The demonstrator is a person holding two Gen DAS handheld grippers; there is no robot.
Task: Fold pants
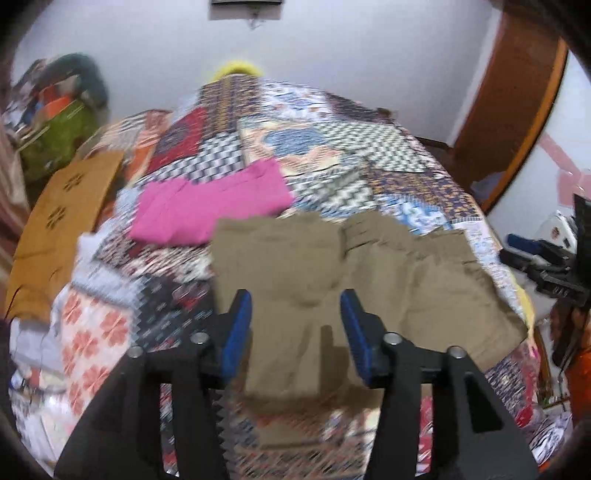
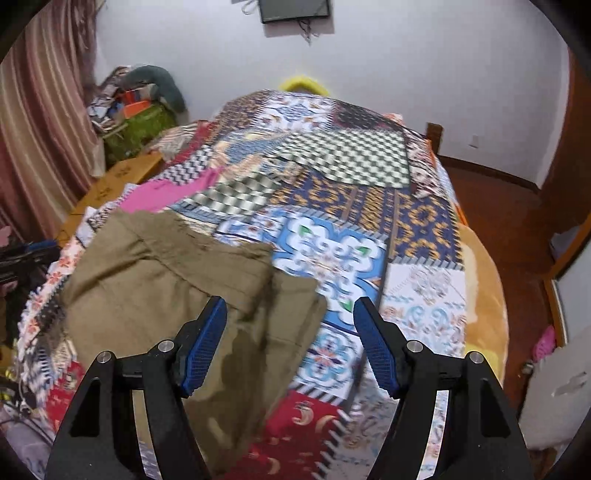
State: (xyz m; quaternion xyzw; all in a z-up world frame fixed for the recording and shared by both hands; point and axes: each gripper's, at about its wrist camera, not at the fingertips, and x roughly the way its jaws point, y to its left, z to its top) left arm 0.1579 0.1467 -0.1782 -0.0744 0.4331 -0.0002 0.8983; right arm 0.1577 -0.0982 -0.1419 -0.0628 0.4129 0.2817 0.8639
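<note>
Olive-brown pants [image 1: 332, 280] spread across the near part of a bed, on a patchwork quilt [image 1: 332, 155] of many printed squares. Wrinkled, partly doubled over, one lobe toward the left and a wider one toward the right in the left wrist view. Same pants [image 2: 177, 280] low and left in the right wrist view, edge overlapping a blue-and-white floral patch.

Left gripper [image 1: 295, 321] above the middle of the pants, blue-padded fingers [image 1: 240, 328] spread apart, nothing between them, cloth visible through the gap. Contact with the fabric not discernible.

Right gripper [image 2: 290, 339] over the right-hand edge of the pants, fingers [image 2: 376, 347] likewise spread wide and holding nothing; left finger over olive cloth, right finger over bare quilt. Also visible at the far right edge of the left wrist view, off the side of the bed.

Folded pink garment [image 1: 210, 206] on the quilt just beyond the pants, touching or nearly touching their far edge; only a sliver of pink [image 2: 155, 192] in the right wrist view. Mustard-yellow cloth [image 1: 55, 229] with small dark motifs along the left side of the bed. Pile of clutter with a green bag [image 2: 140, 125] in the far left corner, next to a striped curtain [image 2: 40, 129]. Dark screen [image 2: 293, 10] mounted high on the white wall. Wooden door frame [image 1: 517, 118] at the right. Frames somewhat blurred.
</note>
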